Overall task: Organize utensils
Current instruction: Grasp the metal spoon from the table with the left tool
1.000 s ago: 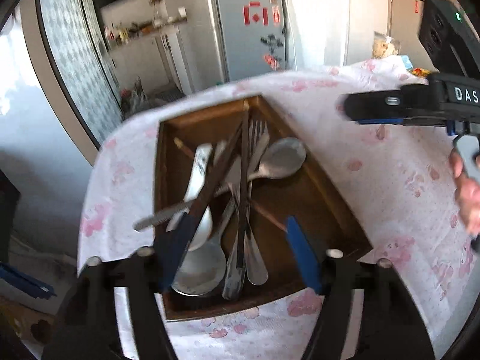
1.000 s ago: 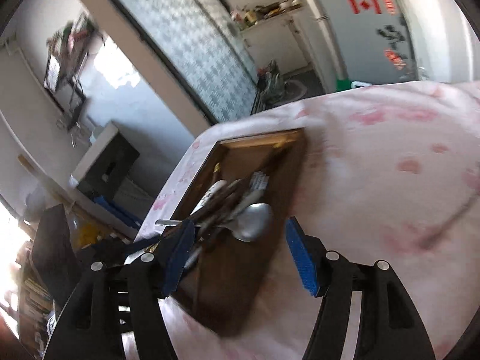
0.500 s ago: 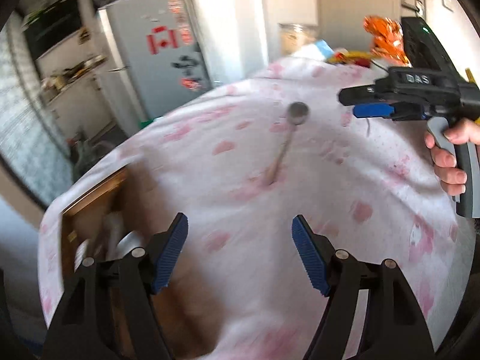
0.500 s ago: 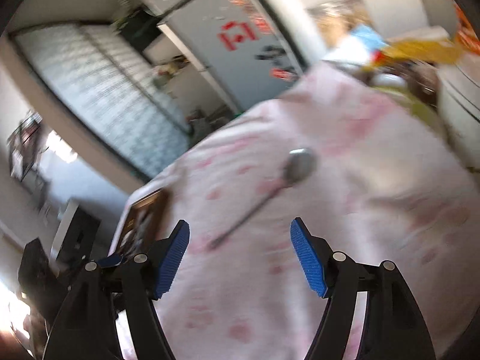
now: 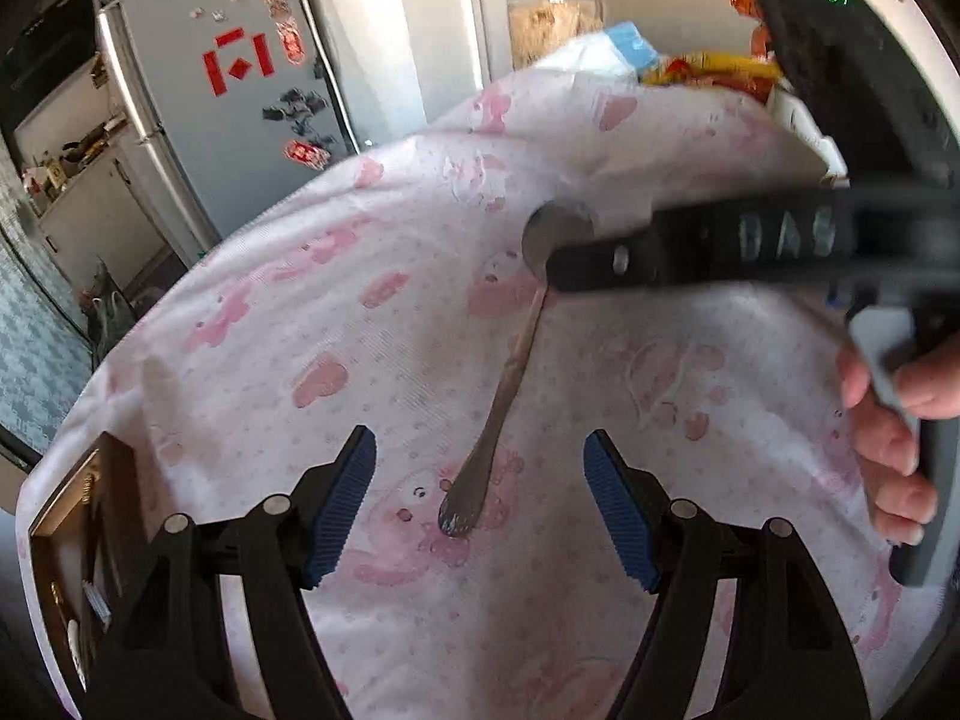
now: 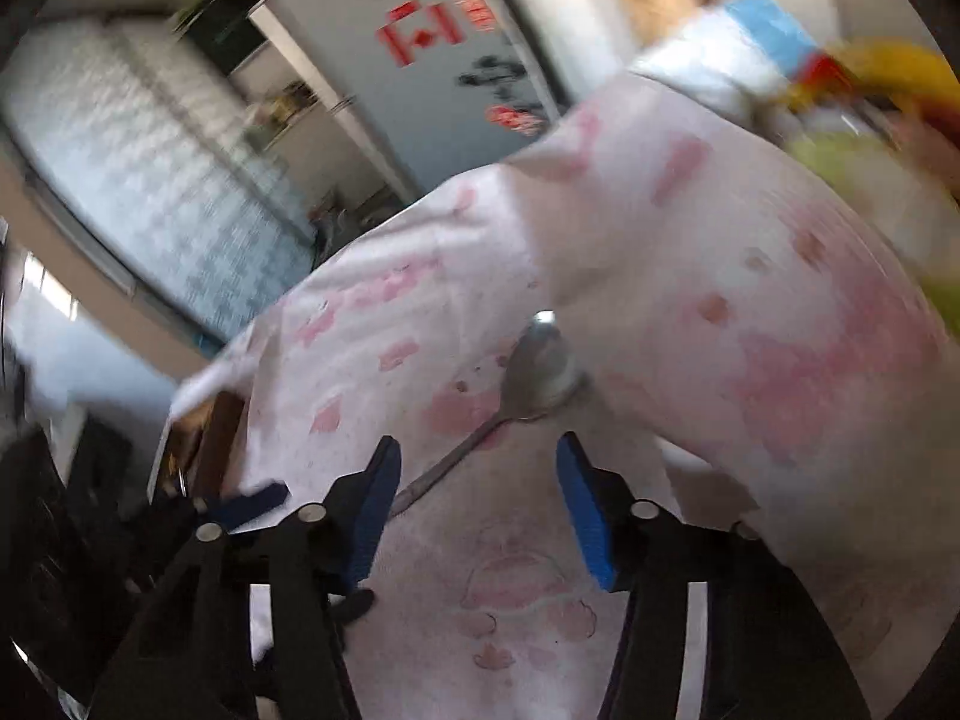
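Observation:
A metal spoon (image 5: 507, 372) lies on the pink-patterned tablecloth (image 5: 372, 312), bowl far, handle end near. My left gripper (image 5: 480, 498) is open, its blue pads on either side of the handle end, just short of it. My right gripper (image 6: 474, 498) is open and hovers over the spoon (image 6: 534, 372) near its bowl; its body (image 5: 750, 246) crosses the left wrist view above the spoon's bowl. The wooden utensil tray (image 5: 66, 540) is at the table's left edge, mostly out of view.
Snack bags and a white packet (image 5: 690, 66) are piled at the table's far right. A grey fridge (image 5: 240, 90) stands beyond the table. The table edge falls away at the left. The tray's corner (image 6: 204, 450) shows in the blurred right wrist view.
Both grippers swung from the utensil tray to the lone spoon on the cloth and moved closer. The right gripper has come down over the spoon's bowl.

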